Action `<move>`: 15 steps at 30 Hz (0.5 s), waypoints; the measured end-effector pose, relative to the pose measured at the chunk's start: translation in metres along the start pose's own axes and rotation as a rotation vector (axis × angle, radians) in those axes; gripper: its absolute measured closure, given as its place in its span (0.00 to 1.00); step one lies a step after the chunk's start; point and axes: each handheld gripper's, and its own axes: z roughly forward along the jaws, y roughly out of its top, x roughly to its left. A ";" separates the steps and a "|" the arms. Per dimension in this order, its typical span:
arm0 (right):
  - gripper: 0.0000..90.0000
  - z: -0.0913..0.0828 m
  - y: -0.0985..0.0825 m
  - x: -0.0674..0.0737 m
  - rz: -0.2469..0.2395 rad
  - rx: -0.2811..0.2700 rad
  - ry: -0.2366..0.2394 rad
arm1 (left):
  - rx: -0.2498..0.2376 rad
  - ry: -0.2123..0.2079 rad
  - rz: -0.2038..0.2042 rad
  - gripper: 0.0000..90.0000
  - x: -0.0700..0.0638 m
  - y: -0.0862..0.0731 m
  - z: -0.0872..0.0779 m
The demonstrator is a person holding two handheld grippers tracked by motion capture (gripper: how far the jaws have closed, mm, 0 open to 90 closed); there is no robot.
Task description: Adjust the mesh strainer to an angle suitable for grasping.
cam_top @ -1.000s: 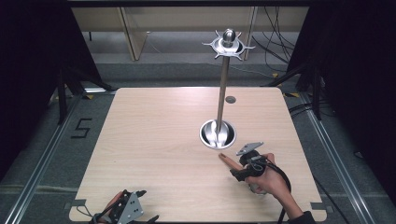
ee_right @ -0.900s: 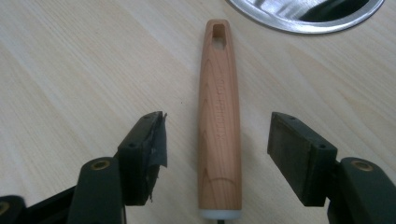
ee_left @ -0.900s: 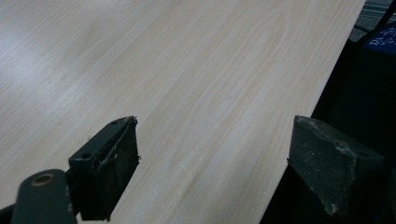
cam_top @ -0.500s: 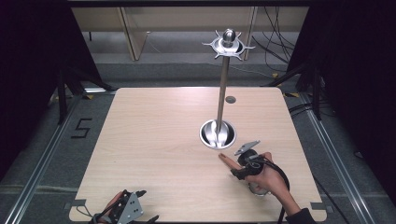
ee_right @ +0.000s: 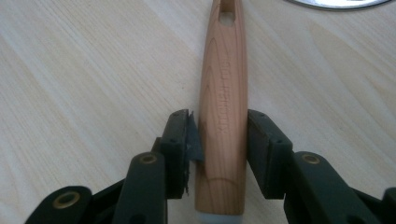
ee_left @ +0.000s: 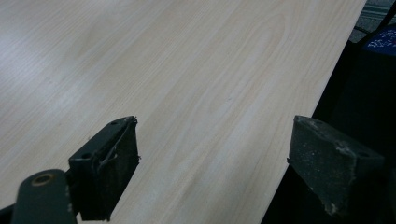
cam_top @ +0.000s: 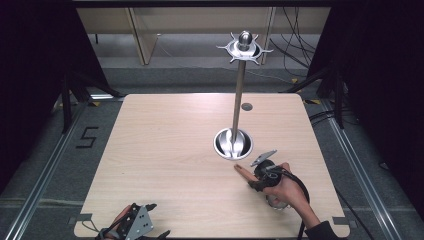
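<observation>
The right gripper has just been closing around a wooden handle lying flat on the desk; its jaws now sit against both sides, so the grasp looks made. The handle runs forward from the gripper toward the steel stand's round base just ahead. Lifting is yet to come. The left gripper rests wide open and empty, well off to the side.
</observation>
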 end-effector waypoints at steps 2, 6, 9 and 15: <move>0.72 0.000 0.000 0.000 -0.003 -0.001 -0.002 | 0.000 0.000 0.000 0.17 0.000 0.000 0.000; 0.75 0.001 0.000 -0.001 -0.038 -0.010 -0.003 | -0.011 -0.007 -0.008 0.17 0.000 0.001 0.001; 0.76 0.000 0.000 0.001 -0.029 -0.005 -0.015 | -0.002 -0.007 -0.002 0.17 0.001 0.002 0.001; 0.76 0.000 0.000 0.003 -0.051 -0.011 -0.023 | -0.012 -0.010 -0.023 0.17 0.001 0.001 0.002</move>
